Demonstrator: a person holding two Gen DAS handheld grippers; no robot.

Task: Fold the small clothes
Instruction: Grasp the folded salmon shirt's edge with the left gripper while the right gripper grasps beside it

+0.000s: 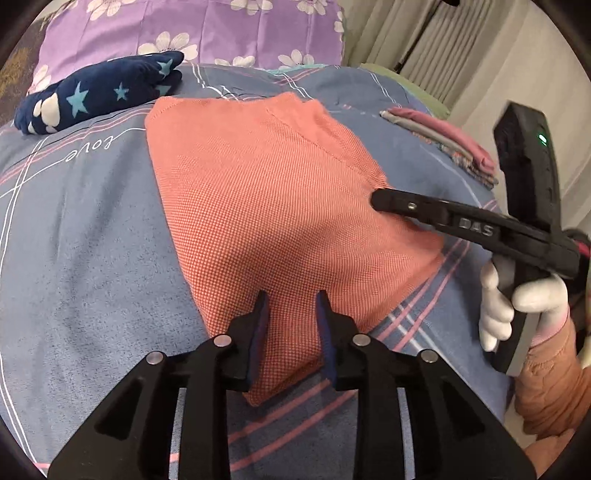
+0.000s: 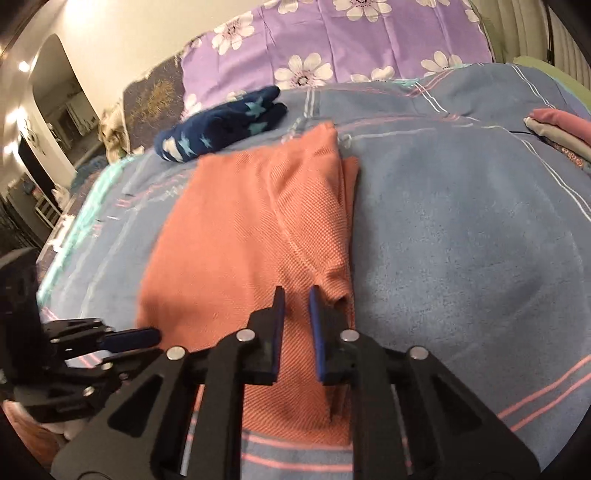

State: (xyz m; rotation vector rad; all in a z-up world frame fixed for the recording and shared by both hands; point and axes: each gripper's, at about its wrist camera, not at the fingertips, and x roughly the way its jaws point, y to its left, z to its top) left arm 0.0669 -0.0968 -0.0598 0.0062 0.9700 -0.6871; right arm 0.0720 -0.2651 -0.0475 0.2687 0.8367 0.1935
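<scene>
An orange knit garment [image 1: 266, 206] lies partly folded on the bed [image 1: 92, 258], near the bed's front edge and roughly at its middle, over a blue bedspread with pink and white stripes. One side is folded inward, leaving a layered edge on its right.

The left hand-held gripper [image 1: 291, 306] hovers over the garment's near corner. Its jaws stand apart with a clear gap; the blue pads press on nothing, so it is released.

The right hand-held gripper [image 2: 295, 306] sits over the garment's near right portion, beside the folded edge. Its jaws are narrowly parted with cloth visible below the gap; nothing is pinched. It is gripped by a white-gloved hand [image 1: 517, 306] with a peach sleeve.

A dark blue star-patterned item [image 1: 99, 96] lies toward the far left of the bed. A small stack of folded clothes [image 1: 443, 140] rests at the bed's far right edge. A purple floral pillow [image 1: 192, 29] stands along the head.
</scene>
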